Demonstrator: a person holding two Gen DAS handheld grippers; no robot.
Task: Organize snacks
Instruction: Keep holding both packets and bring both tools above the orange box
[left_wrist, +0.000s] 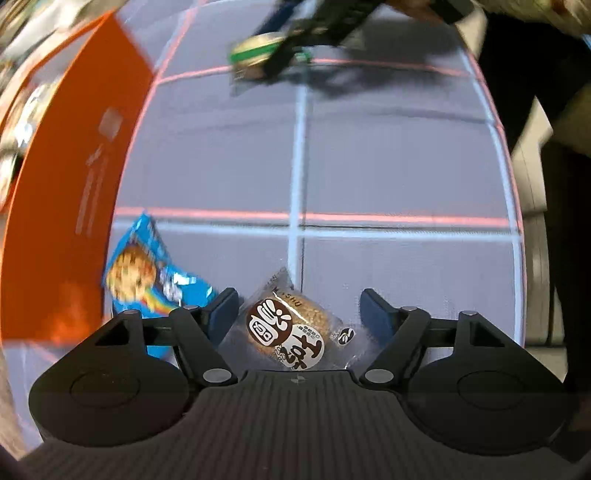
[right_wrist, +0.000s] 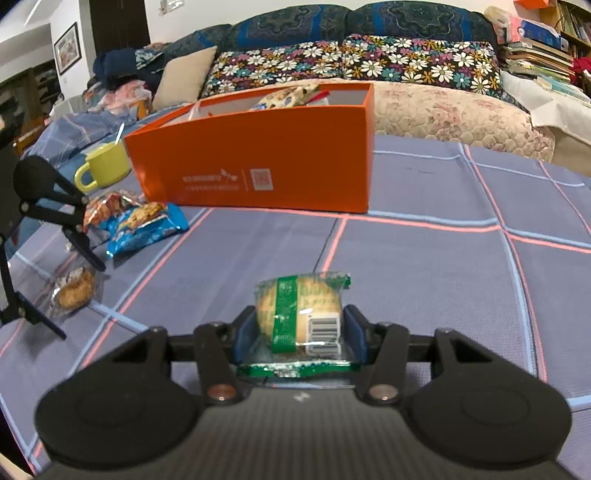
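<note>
Surface (right_wrist: 424, 266): purple check cloth; floral sofa (right_wrist: 369, 62) behind. Orange box (right_wrist: 266, 162) near far edge, long axis across, snacks inside. Right gripper (right_wrist: 300, 328) jaws clamp green-wrapped cake (right_wrist: 295, 306), barcode up. Left gripper (left_wrist: 298, 308) jaws open astride brown cake (left_wrist: 288, 332) lying flat, tilted. Blue cookie pack (left_wrist: 147, 277) beside box.

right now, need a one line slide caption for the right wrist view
Right gripper shut on a green-wrapped pastry above the plaid tablecloth, facing the orange box already holding snacks.
</note>
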